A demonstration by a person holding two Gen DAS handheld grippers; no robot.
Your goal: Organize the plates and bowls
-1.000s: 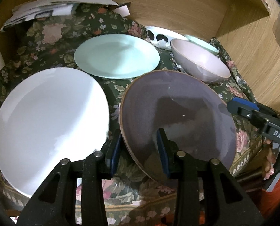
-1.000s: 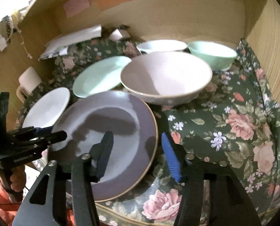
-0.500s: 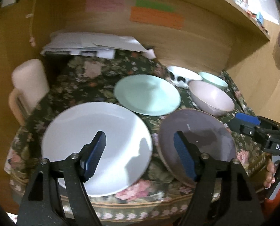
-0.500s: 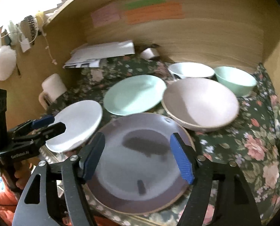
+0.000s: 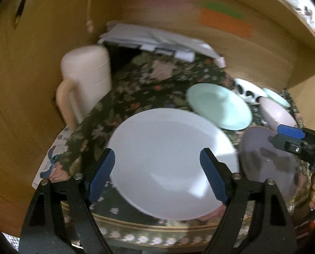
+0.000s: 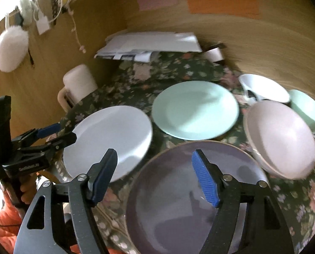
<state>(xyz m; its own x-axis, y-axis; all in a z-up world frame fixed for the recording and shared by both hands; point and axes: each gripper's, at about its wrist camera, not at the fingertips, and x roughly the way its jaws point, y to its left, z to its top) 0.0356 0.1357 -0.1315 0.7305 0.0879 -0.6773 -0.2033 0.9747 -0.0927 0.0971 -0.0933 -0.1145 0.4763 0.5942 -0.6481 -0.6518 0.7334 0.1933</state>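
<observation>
We held both grippers off the dishes: the left gripper (image 5: 157,174), jaws opening and empty, hovered over the white plate (image 5: 170,165); the right gripper (image 6: 154,177), parted and empty, over the purple plate (image 6: 191,201). Bowls (image 6: 280,139) sat far right, unstacked.

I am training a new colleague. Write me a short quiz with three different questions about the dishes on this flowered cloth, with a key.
1. How many flat plates lie on the flowered cloth?
2. True or false: the round white flat plate is stacked on the round mint-green flat plate.
3. Which dish lies under the right tool: A) the dull purple plate with a brown rim, B) the pale pink bowl, C) the mint-green bowl?

Key:
1. Three: white, mint-green and purple.
2. False; they lie side by side.
3. A. The tool hovers open over it, gripping nothing.
</observation>
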